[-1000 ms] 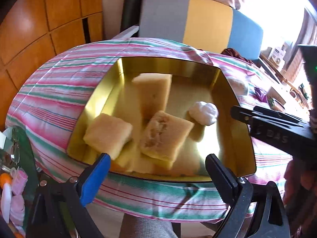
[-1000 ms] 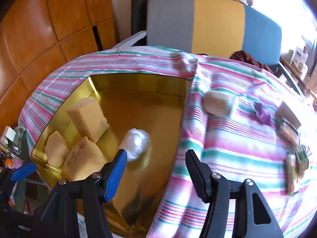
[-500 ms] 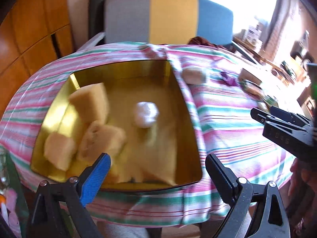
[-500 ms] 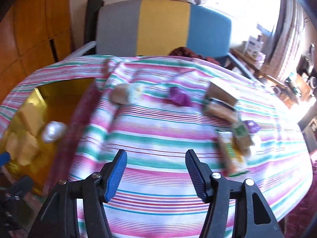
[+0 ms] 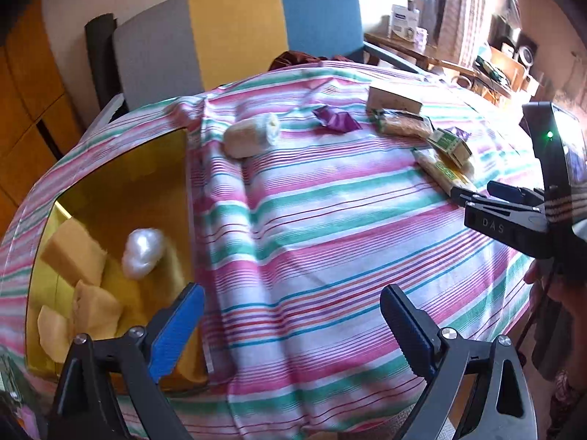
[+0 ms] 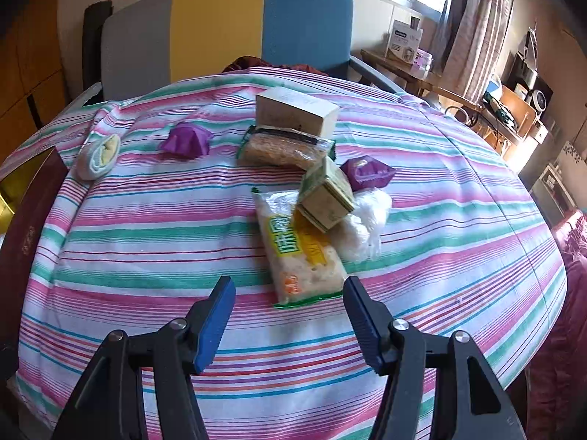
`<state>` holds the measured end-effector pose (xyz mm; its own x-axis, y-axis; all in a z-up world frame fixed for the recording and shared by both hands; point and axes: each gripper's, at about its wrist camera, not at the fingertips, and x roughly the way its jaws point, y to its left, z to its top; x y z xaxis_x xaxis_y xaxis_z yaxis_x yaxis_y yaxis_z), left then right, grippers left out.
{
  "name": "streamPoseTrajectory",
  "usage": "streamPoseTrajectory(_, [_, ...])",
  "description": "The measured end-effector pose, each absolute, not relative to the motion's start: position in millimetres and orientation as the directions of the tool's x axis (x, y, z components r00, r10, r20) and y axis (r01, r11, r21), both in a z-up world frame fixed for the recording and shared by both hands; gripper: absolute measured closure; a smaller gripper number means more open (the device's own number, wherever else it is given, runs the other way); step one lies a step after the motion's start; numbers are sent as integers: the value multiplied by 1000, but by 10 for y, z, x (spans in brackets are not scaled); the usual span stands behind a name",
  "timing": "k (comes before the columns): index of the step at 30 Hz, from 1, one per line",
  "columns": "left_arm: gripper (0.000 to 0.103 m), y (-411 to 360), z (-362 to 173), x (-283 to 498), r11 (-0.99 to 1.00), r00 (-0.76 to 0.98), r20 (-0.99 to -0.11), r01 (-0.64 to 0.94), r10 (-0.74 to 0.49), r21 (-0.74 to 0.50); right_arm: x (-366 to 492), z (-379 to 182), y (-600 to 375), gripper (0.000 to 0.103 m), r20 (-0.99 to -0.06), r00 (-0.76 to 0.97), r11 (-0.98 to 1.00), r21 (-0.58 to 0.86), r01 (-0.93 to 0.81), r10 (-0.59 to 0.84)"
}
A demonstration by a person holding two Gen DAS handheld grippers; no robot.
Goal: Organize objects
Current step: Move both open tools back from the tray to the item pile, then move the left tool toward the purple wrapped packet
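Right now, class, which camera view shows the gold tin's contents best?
The left wrist view: the gold tin lies open, showing yellow cakes and a white wrapped sweet. The right wrist view shows only its edge.

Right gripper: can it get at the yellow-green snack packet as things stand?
Probably yes. The right gripper is empty, jaws open, lined up on the near end of the yellow-green snack packet. Only bare striped tablecloth lies between. A small green box rests on the packet's far end.
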<state>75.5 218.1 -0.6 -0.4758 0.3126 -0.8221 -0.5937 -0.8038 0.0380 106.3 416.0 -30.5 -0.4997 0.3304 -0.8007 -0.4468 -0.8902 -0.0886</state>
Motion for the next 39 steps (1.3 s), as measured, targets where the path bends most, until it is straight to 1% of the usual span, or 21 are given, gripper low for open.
streamPoseTrajectory(9, [6,2694,-101,792,-750,-433,-841,-660,324,51,1129,-379,4455,41,-808,-496,-880,-55,-472,317])
streamPoseTrajectory(16, [6,2878,-175,783,-737,-425,-852,-672,305,72,1101,-410,4504,41,-808,-515,-890,-25,-455,286])
streamPoseTrajectory(26, [6,3078,-201,517,-746,-443,-866,-652,231,135,881,-513,4511,41,-789,-562,-912,5,-410,248])
streamPoseTrajectory(35, [6,3350,-208,133,-748,-508,-844,-625,171,225,786,-610,4537,39,-765,-584,-919,-26,-393,271])
streamPoseTrajectory(39, [6,3422,-236,65,-745,-526,-837,-616,148,256,741,-600,4565,39,-765,-596,-927,-6,-374,245])
